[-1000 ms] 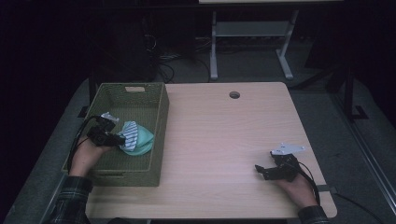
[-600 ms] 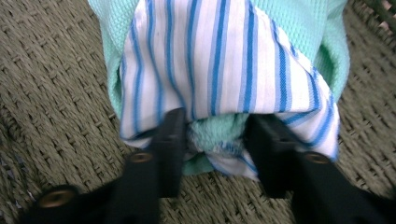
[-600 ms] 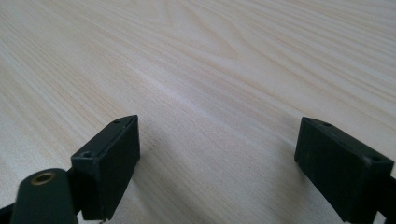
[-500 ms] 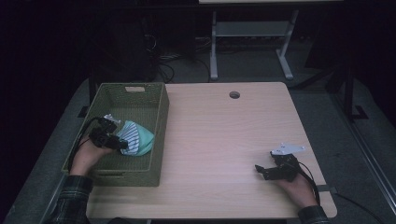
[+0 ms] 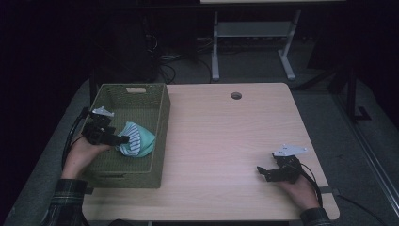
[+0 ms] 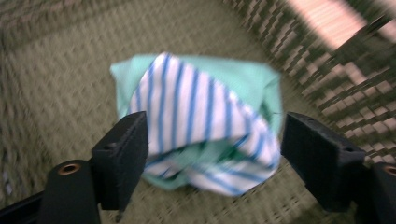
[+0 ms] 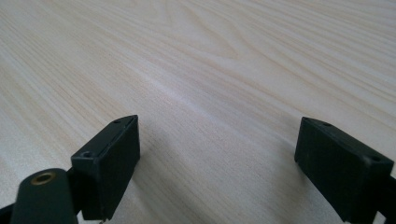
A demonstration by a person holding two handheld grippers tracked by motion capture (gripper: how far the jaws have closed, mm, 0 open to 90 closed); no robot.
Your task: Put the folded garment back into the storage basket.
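In the green woven basket (image 5: 162,110), the left gripper (image 6: 212,140) has just been opening around the folded striped cloth (image 6: 201,121) without pinching it; the right gripper (image 7: 217,158) rests spread on the table (image 5: 226,136).

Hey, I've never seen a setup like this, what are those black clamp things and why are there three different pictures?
A person sits at a light wooden table and holds a black two-jaw gripper in each hand. The high view looks down from above; the other two pictures come from small cameras riding on the grippers, looking along their jaws. The left gripper is inside a green woven basket, at a bundled mint-green cloth with blue and white stripes. Its jaws have just been opening and now stand wide on either side of the cloth, which lies on the basket floor, not gripped. The right gripper rests low over bare tabletop, jaws open, nothing between them. A round hole sits near the table's far edge.
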